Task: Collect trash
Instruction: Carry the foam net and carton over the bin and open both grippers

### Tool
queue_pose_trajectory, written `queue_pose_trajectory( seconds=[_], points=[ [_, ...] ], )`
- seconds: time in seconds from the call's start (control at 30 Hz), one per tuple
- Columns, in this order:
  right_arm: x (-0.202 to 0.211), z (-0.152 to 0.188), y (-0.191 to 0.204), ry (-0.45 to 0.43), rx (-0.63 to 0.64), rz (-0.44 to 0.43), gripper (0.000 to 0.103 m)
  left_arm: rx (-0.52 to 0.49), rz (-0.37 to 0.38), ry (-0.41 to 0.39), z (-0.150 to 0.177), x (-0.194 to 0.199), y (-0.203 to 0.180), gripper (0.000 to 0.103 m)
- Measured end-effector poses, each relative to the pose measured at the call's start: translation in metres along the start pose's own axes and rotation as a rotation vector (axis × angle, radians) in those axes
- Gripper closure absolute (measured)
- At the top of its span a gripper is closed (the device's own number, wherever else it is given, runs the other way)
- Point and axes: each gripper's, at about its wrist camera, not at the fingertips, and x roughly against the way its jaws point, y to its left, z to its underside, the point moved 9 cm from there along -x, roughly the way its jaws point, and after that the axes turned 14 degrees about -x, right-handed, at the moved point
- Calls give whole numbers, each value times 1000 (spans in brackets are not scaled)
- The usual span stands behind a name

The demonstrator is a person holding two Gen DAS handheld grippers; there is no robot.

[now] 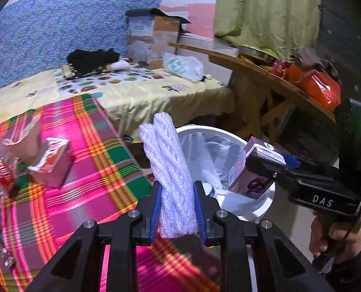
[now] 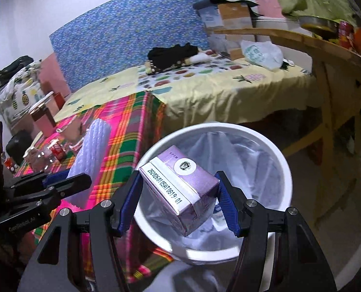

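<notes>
Clamped between the narrow blue pads of the left gripper [image 1: 178, 209], upright and nearest the lens in the left wrist view: a white foam-mesh sleeve [image 1: 170, 170], just left of the white plastic-lined round bin [image 1: 229, 131], so best carried right, past the rim, before letting go. Held across the wide-set pads of the right gripper [image 2: 179, 203] in the right wrist view: a purple cardboard drink carton [image 2: 180, 189], already above the bin's mouth; should drop clear once released.

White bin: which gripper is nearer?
Right. The right gripper holds the purple carton over the white bin; the left gripper, holding foam netting, is beside it.
</notes>
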Motion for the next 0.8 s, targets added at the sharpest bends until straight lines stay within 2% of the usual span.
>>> queue_pose_trajectory(
  seconds=[0.6, 0.7, 0.77, 0.8],
  points=[
    [-13, 12, -50, 61, -74, 76, 41, -28, 98, 67, -7, -64, -29, 75],
    [-13, 12, -53, 61, -67, 87, 40, -25, 113, 71, -7, -69, -29, 68],
    [-11, 12, -55, 57, -67, 89, 40, -19, 115, 66, -8, -71, -30, 59],
    [-11, 12, -55, 58, -67, 87, 40, -17, 118, 64, -9, -71, -30, 58]
  ],
)
